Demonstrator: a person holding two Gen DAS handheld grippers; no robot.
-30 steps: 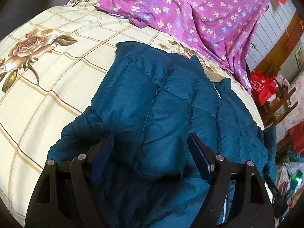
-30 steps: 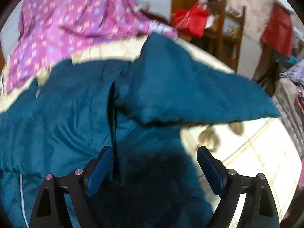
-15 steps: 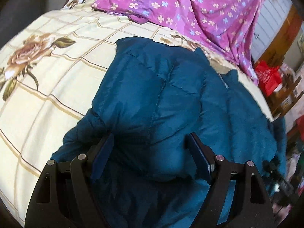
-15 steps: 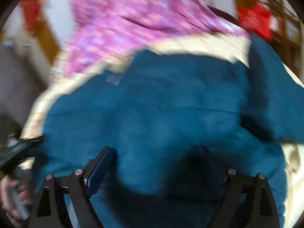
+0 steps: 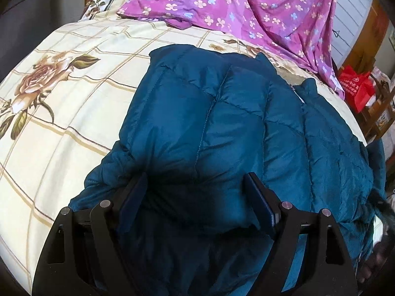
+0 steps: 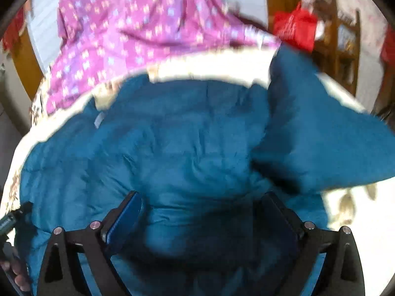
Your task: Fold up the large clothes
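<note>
A teal puffy jacket (image 5: 222,123) lies on the bed, one side folded over its body. My left gripper (image 5: 196,176) points down at the near end of that fold. Its jaws stand wide, and a thick bulge of the jacket fills the gap between them. In the blurred right wrist view the jacket (image 6: 185,148) fills the middle, with a sleeve (image 6: 321,135) spread out to the right. My right gripper (image 6: 201,194) hangs over the jacket's body, its jaws opening, with padded fabric below and between them but not pinched.
The bed has a cream sheet (image 5: 61,123) with a rose print. A purple floral cloth (image 5: 246,5) lies across its far end. A red bag (image 5: 355,88) and wooden shelves (image 5: 380,113) stand beyond the bed's right side. A hand (image 6: 17,278) shows at the lower left.
The right gripper has swung left from the spread sleeve to over the jacket's body, and its jaws have widened. The left gripper has rolled slightly and stayed over the same fold.
</note>
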